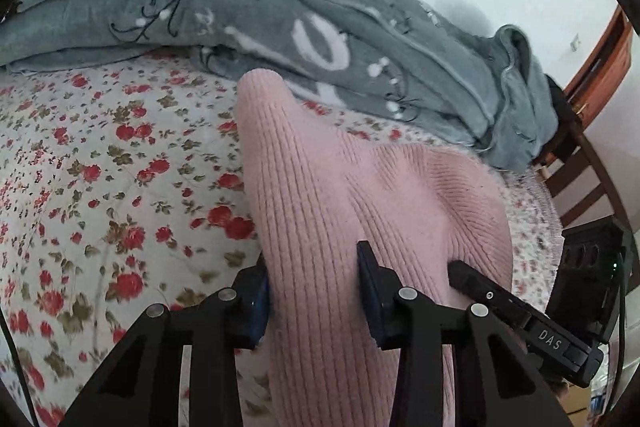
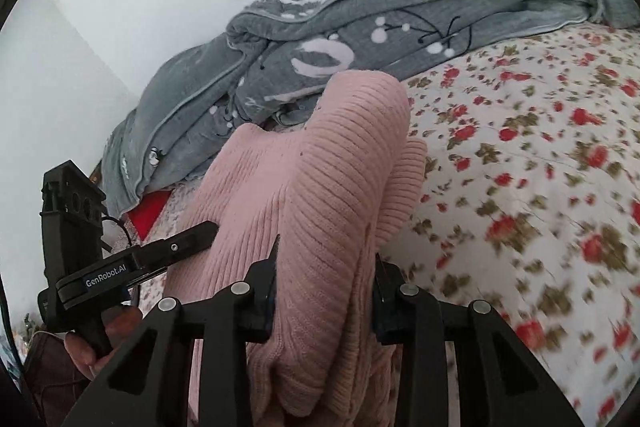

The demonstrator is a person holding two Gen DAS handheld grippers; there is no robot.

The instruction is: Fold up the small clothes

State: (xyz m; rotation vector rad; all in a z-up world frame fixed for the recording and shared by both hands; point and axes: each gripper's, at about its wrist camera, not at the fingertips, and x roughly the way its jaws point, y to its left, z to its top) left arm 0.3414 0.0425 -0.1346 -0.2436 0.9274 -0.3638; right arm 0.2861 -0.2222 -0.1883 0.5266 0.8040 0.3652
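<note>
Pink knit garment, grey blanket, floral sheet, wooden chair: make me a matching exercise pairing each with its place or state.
Column 1:
1. pink knit garment
2. grey blanket
3. floral sheet
4. wooden chair

Column 2:
A. spread flat over the bed
B. bunched along the wall side of the bed
C. beside the bed, at the edge of the left wrist view
D. pinched in the jaws of both the left gripper and the right gripper

Pairs: 1-D, 2-B, 3-A, 4-C

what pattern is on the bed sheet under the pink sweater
Small red roses with olive leaves on a white bed sheet, sharpest in the left wrist view.
</note>
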